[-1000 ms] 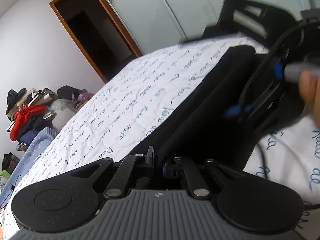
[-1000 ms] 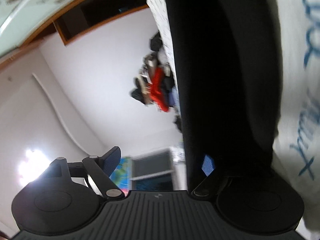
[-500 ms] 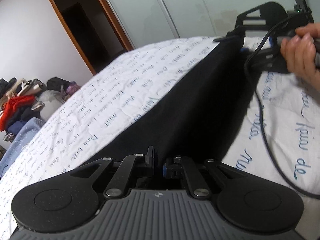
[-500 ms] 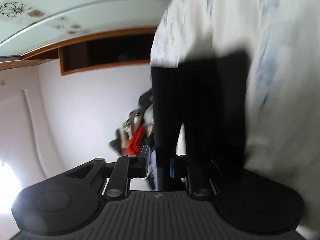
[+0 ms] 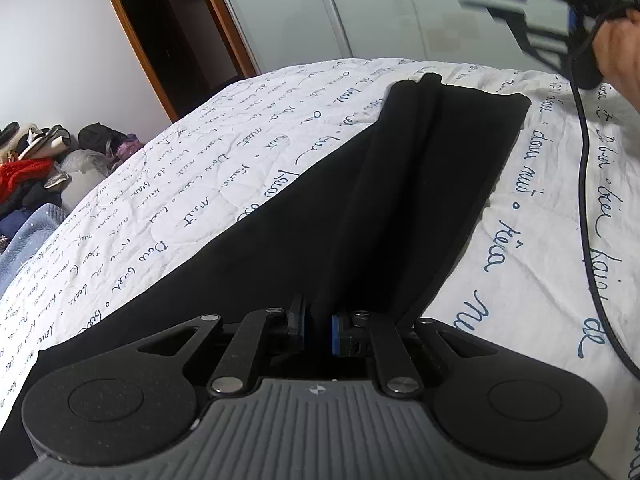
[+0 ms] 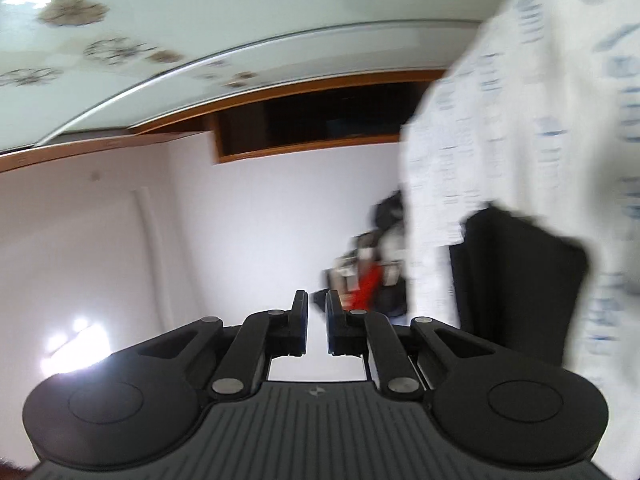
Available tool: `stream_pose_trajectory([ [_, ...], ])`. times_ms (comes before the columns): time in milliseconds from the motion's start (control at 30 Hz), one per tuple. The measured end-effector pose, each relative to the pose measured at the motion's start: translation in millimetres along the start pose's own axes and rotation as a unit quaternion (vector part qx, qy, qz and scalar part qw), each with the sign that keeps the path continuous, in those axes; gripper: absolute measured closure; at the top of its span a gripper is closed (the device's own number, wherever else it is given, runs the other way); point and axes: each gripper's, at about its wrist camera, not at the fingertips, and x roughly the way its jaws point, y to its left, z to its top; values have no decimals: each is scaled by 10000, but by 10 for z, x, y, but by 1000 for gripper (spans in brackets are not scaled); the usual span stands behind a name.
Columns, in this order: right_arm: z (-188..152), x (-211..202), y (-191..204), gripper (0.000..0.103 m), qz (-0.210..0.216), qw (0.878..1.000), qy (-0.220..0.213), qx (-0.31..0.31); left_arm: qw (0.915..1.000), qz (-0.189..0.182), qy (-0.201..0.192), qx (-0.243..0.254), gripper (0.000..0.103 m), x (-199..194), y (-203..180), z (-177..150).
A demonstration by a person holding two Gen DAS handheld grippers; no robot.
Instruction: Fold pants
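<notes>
The bedspread (image 5: 224, 168) has blue cursive writing all over it. I can make out "nuit" and "de", and the rest is too warped to read. Your pants (image 5: 360, 208) are plain black and lie lengthwise on that spread with the legs side by side, a long crease down the middle and the far end bunched into a small fold.

Your left gripper (image 5: 318, 326) is pinched on the near edge of the pants, with fabric running right between the blue pads. Your right gripper (image 6: 317, 322) is up in the air with nothing in it and the fingers drawn close with just a slim gap. Its view is blurry.

A black cable (image 5: 586, 168) trails across the spread on the right. There's a heap of clothes (image 5: 36, 164) on the floor to the left and an open wooden doorway (image 5: 168, 36) behind.
</notes>
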Motion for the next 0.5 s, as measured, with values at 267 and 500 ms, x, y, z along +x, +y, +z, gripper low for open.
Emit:
stream_pose_trajectory([
  [267, -173, 156, -126, 64, -1145, 9921, 464, -213, 10000, -32, 4, 1, 86, -8, 1, -2],
  [500, -106, 775, 32, 26, -1565, 9806, 882, -787, 10000, -19, 3, -39, 82, -22, -28, -11],
])
